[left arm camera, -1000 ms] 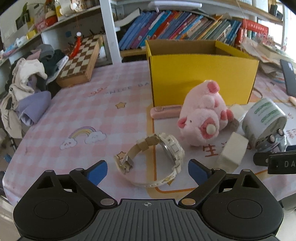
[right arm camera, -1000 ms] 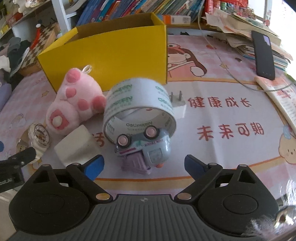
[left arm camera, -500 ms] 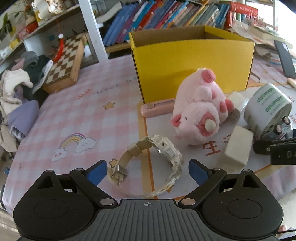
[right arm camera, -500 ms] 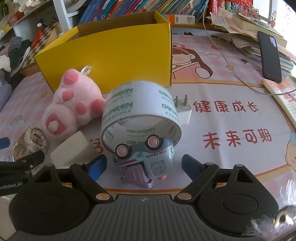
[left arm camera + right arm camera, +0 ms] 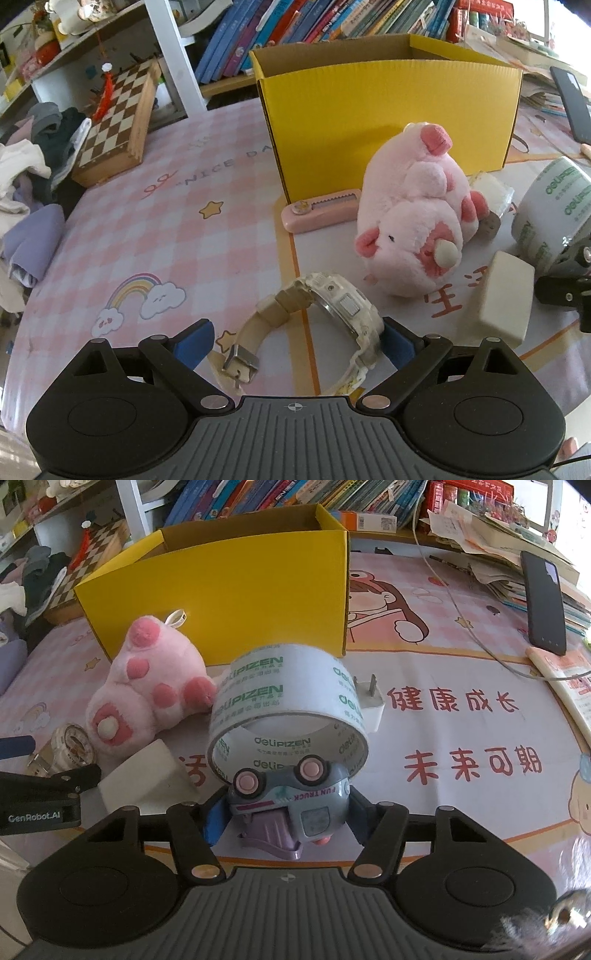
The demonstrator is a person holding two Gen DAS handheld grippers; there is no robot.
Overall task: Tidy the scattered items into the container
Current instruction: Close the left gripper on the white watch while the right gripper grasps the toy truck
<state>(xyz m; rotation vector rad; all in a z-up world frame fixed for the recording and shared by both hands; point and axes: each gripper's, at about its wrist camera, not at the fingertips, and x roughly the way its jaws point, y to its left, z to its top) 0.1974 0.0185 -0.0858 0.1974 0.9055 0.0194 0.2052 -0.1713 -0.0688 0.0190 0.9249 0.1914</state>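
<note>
Between the blue pads of the left hand-held gripper [image 5: 297, 341] lies a cream wristwatch [image 5: 325, 325], resting on its side on the surface [image 5: 177, 221] with its buckle end toward the camera. The jaws stand wide; the right pad sits right against the watch case, while the left pad is clear of the strap.

Just past the watch, a pink plush pig [image 5: 413, 225] lies tipped over, and a white block [image 5: 502, 299] rests beside it to the right. A pink comb-like case [image 5: 321, 214] lies against the foot of the yellow box [image 5: 388, 122], which stands open-topped behind the pig. A chessboard [image 5: 114, 122] leans further back on the left, near a heap of clothes [image 5: 33, 177].

At the right hand-held gripper [image 5: 286, 818], the jaws have drawn narrow around a grey and purple toy truck [image 5: 291, 805] that lies wheels-up; both pads sit at its flanks, though whether they press it I cannot tell. A roll of tape [image 5: 288, 709] stands directly behind the truck, touching it. A white plug [image 5: 369, 701] lies behind the tape's right side. Beyond these, the same yellow box stands with its near wall facing the camera. A black phone [image 5: 545, 602] rests on stacked papers far to the right.
</note>
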